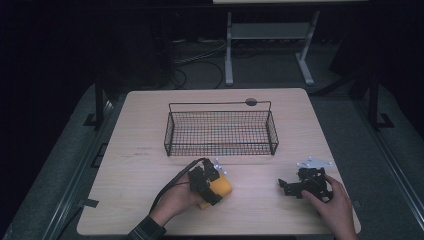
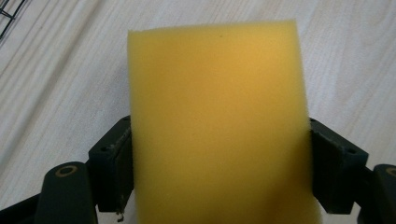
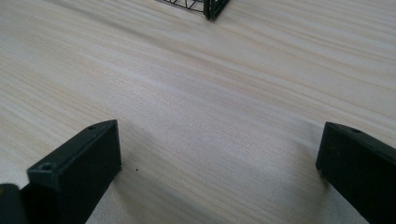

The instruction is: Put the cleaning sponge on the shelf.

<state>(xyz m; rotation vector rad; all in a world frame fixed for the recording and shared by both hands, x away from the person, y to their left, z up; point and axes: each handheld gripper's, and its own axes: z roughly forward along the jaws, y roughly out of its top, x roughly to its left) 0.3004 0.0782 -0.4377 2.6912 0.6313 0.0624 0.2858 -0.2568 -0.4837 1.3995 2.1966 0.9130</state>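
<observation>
A yellow sponge block (image 1: pixel 222 188) lies on the wooden table (image 1: pixel 135 170) in front of the wire basket. My left gripper (image 1: pixel 214 186) is closed around it, and in the left gripper view both black jaws press against the sides of the sponge (image 2: pixel 217 107), which bulges past them. My right gripper (image 1: pixel 286 188) rests low over the table at the front right, held by a hand. In the right gripper view its jaws stand wide apart around my right gripper's midpoint (image 3: pixel 219 144), with bare wood between them.
A black wire basket (image 1: pixel 220 104) stands mid-table behind both grippers; it looks to hold nothing. One of its corners (image 3: pixel 210 7) shows at the top of the right gripper view. Dark floor, cables and a table frame (image 1: pixel 229 50) lie beyond the far edge.
</observation>
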